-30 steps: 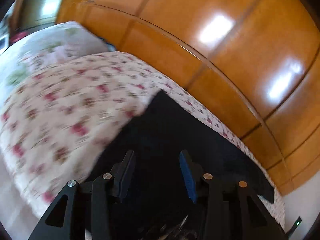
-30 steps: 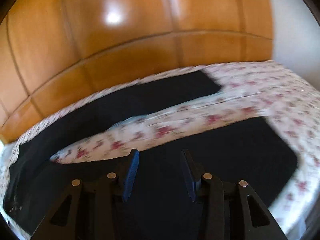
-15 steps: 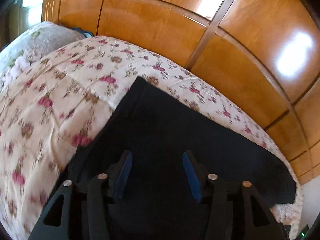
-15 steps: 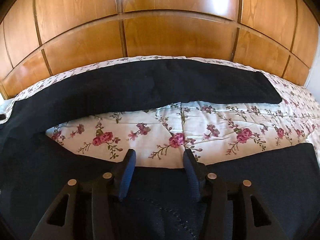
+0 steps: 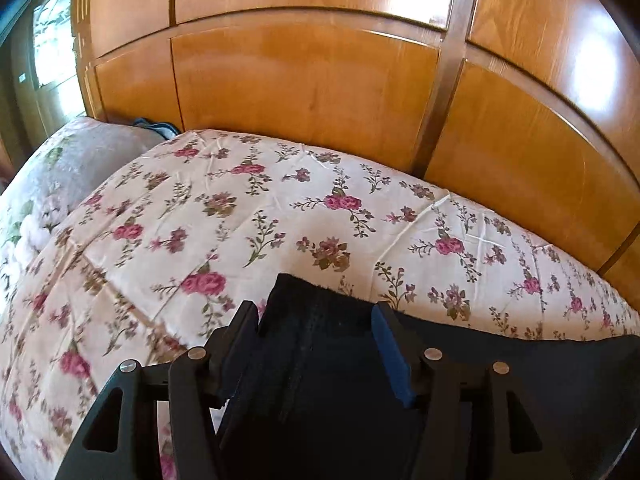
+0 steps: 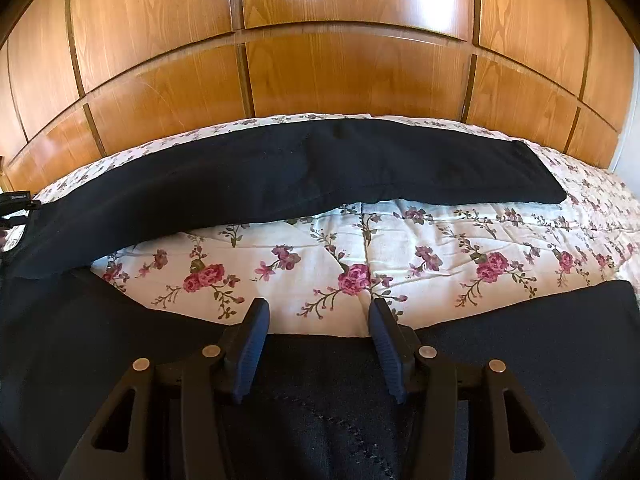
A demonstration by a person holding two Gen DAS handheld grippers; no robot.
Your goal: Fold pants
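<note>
Closest in, the left gripper (image 5: 316,344) is poised over a corner of the dark pants (image 5: 320,380), its jaws opening as we look, the cloth lying between the blue pads (image 5: 390,354) with no sign either one is pressing on it, so nothing is gripped there. Over on the other side, the right gripper (image 6: 318,344) sits with its jaws moderately apart above the near leg of the pants (image 6: 540,344), fingertips straddling the cloth's edge where it meets the flowered bedspread (image 6: 400,240), and again nothing pinched. The pants lie spread flat on the bed, legs splayed: one close under the grippers, the other (image 6: 320,168) stretched along the far side, with a wedge of bedspread between them. Beyond that stands a wall of glossy wooden panels (image 6: 352,72), and off to the left a pillow (image 5: 80,160) at the head of the bed. My read is that the first fold is yet to be made. The risks from here: a grab that catches only the top layer, so the leg peels open when lifted, or one that scoops the quilt along with the cloth. And if one side lifts ahead of the other, the fold could land crooked.
</note>
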